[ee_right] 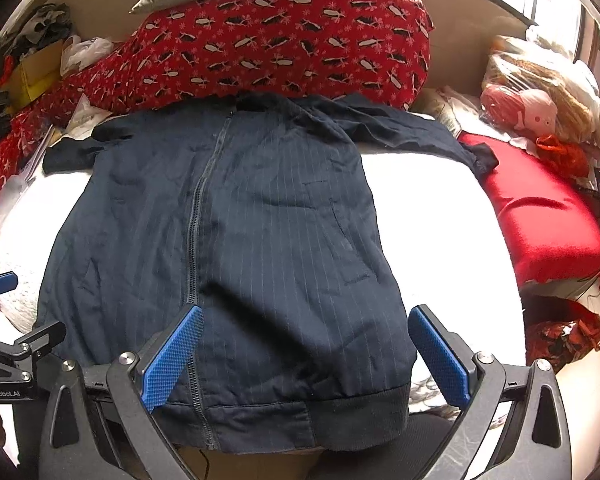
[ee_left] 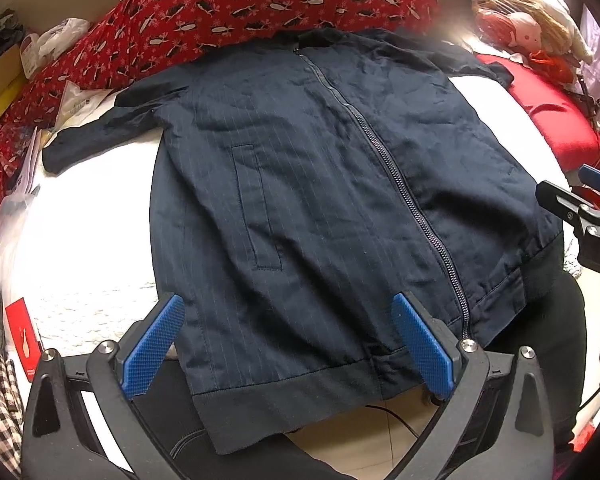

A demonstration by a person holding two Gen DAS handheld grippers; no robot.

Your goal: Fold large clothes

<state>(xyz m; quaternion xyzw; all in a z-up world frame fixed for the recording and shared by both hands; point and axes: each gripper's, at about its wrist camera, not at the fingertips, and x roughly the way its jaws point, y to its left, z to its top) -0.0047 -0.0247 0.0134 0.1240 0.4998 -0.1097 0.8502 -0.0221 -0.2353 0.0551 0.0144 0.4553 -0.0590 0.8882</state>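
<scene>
The navy jacket point(ee_left: 300, 184) lies flat, front up and zipped, on the white bed point(ee_left: 96, 248), its hem hanging over the near edge. Your left tongs point(ee_left: 288, 340) and right tongs point(ee_right: 306, 350) both gape wide, gripping nothing. Bring the 2 sleeves across the chest first, then pinch the hem corners together.

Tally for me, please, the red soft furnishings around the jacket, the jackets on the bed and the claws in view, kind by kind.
Red patterned bedding: 1, the bundle beyond the collar.
Plain red cushion: 1.
Navy jacket: 1, zipped, lying flat with sleeves spread.
Claws: 2, the left claw and the right claw, both open over the hem.
Total: 5.
</scene>
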